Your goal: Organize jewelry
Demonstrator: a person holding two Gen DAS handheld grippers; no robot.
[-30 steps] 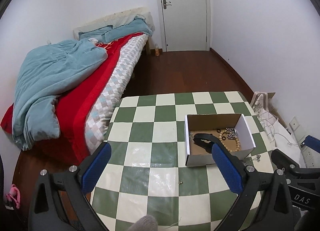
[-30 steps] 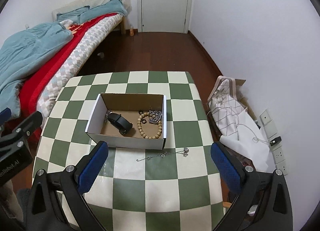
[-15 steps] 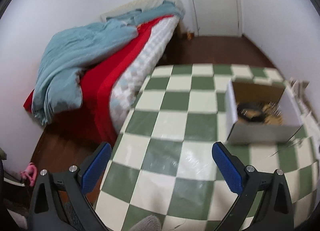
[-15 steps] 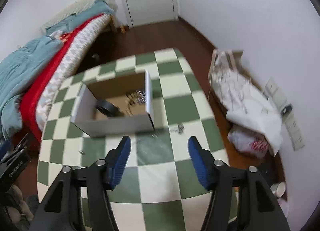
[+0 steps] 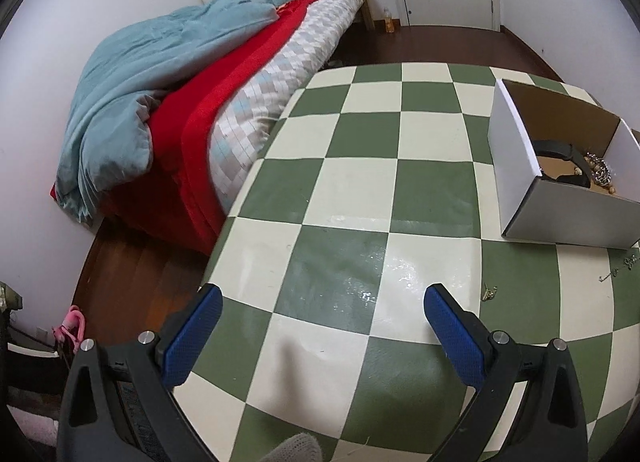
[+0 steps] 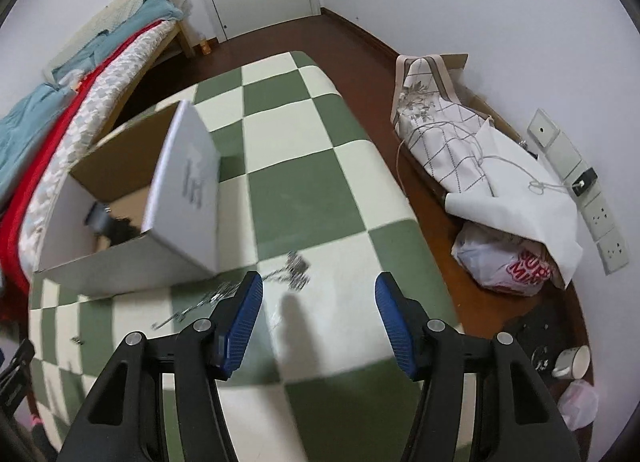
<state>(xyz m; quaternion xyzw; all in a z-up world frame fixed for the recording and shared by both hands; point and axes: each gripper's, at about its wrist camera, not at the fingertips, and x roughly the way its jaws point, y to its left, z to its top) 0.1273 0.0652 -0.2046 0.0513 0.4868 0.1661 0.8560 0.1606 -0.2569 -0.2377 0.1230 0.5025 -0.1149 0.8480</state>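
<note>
A white cardboard box stands on the green-and-cream checked table and holds a black band, wooden beads and a silver piece. The box also shows in the right wrist view. A silver chain lies on the table beside the box, just ahead of my right gripper, which is open and empty, low over the table. In the left wrist view a small gold piece and part of the chain lie right of my left gripper, which is open and empty.
A bed with blue and red covers stands left of the table. On the floor to the right lie a cloth-covered cardboard box, a plastic bag and a cup. The right table edge is close.
My right gripper has narrowed, swung right and come down close to the chain. My left gripper has turned left and dropped lower, so the box now sits at its far right.
</note>
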